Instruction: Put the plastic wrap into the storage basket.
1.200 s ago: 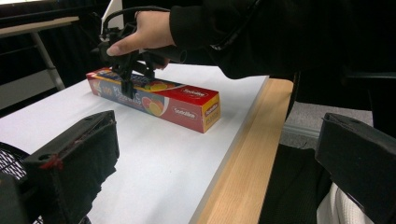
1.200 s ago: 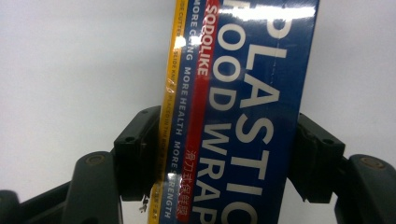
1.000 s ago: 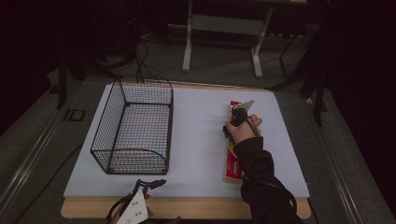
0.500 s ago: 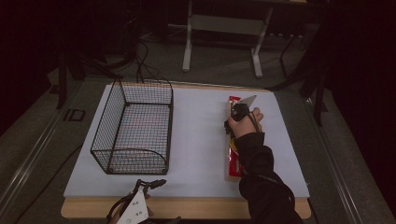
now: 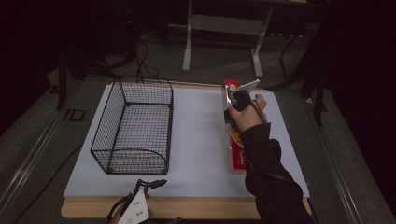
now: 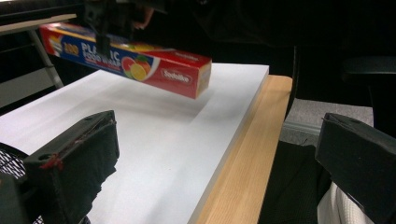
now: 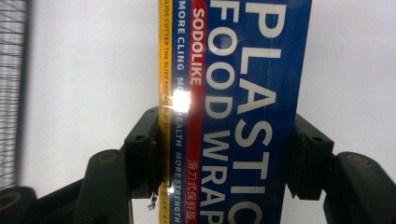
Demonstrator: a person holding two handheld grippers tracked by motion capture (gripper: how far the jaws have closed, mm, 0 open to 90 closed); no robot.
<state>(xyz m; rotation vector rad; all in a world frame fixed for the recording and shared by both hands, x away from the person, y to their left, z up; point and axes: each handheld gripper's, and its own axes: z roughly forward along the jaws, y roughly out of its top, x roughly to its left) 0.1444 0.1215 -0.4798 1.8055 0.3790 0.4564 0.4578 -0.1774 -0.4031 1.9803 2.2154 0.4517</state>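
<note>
The long box of plastic wrap (image 5: 235,135) has been lifted since the earlier frames: it lay flat along the right side of the white board (image 5: 196,140) then, and now its near end is seen hanging clear above the board in the left gripper view, a shadow cast beneath it. The right gripper (image 7: 224,154) has just been closing, and its two black jaws are now clamped on the box's long sides, the box held crosswise between them. By that showing the pick-up is judged done, and a carry leftward to the wire basket (image 5: 133,126), standing well apart on the left of the board, looks the likely next move. The left gripper (image 6: 210,154) is held at the near edge, jaws wide apart, nothing between them. On the box "PLASTIC FOOD WRAP", "SODOLIKE" and "MORE CLING" can be read, beside pictured citrus slices.
</note>
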